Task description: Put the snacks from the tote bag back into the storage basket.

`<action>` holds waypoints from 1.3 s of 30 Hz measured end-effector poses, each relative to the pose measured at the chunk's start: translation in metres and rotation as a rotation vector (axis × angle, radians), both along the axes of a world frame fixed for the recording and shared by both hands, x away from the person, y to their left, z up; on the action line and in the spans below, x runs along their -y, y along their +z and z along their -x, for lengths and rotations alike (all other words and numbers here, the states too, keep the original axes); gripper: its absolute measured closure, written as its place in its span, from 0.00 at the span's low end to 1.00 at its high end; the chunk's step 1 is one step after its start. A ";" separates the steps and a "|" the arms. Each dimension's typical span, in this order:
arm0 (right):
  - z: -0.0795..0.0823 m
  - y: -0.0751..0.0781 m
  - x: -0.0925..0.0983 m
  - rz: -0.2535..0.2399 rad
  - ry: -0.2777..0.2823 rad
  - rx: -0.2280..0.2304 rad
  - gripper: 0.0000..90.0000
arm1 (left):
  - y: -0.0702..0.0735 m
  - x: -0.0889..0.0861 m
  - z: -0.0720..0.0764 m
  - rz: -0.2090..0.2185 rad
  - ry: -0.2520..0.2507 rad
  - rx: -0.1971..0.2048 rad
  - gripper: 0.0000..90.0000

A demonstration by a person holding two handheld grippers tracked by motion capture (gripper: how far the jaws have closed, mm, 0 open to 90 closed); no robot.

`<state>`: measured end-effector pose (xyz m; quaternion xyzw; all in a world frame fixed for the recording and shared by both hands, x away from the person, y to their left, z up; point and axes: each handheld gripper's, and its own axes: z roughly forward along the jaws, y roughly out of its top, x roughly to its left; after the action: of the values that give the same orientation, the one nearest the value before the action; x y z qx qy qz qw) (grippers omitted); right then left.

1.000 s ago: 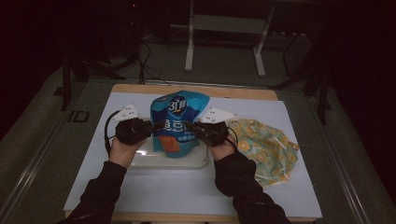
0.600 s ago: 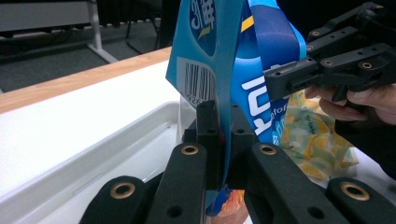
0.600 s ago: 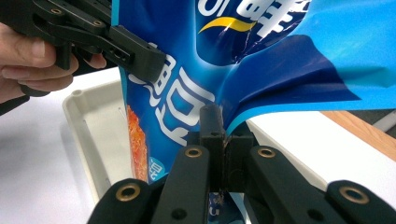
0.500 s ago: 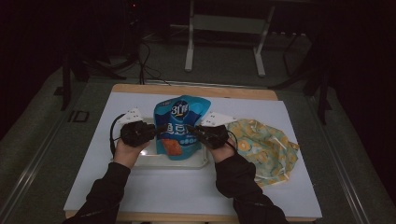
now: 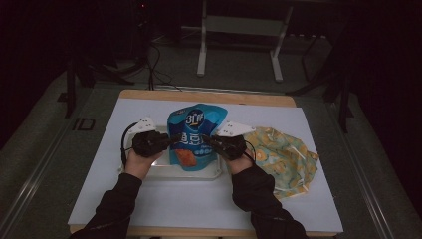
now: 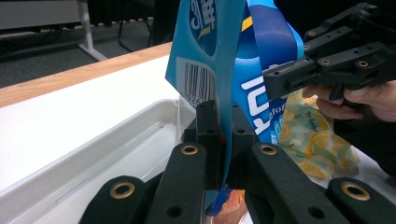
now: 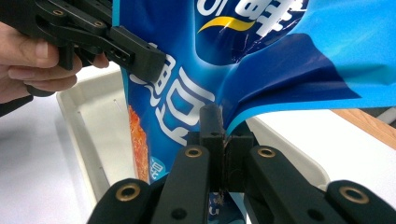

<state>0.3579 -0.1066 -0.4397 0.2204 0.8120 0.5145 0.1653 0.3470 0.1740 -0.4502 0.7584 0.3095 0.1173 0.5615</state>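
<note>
Both grippers are clamped on the blue bag (image 5: 193, 137), left gripper (image 5: 171, 141) on one side edge, right gripper (image 5: 206, 141) on the other. It hangs upright over the white tray (image 5: 149, 172) mid-table; the lift looks done, setting down remains.

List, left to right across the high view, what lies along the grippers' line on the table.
Left gripper → blue pouch → right gripper → patterned cloth.
</note>
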 end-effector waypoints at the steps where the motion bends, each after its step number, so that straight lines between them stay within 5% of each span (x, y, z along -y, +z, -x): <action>1: 0.000 0.000 0.000 0.001 0.002 0.001 0.99 | 0.000 0.000 0.001 0.003 0.000 0.000 0.98; 16: 0.010 -0.003 0.004 -0.019 0.006 -0.005 0.98 | -0.004 -0.004 0.008 0.027 -0.011 -0.008 0.93; 20: 0.010 -0.002 0.004 -0.018 0.014 -0.005 0.95 | -0.004 -0.006 0.007 0.037 -0.009 -0.017 0.85; 39: 0.004 0.003 0.011 -0.040 0.017 -0.103 0.38 | 0.002 -0.012 0.014 0.035 0.024 -0.035 0.51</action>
<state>0.3540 -0.1178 -0.4363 0.2431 0.8108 0.5201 0.1143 0.3328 0.1860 -0.4486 0.7468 0.3302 0.1054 0.5676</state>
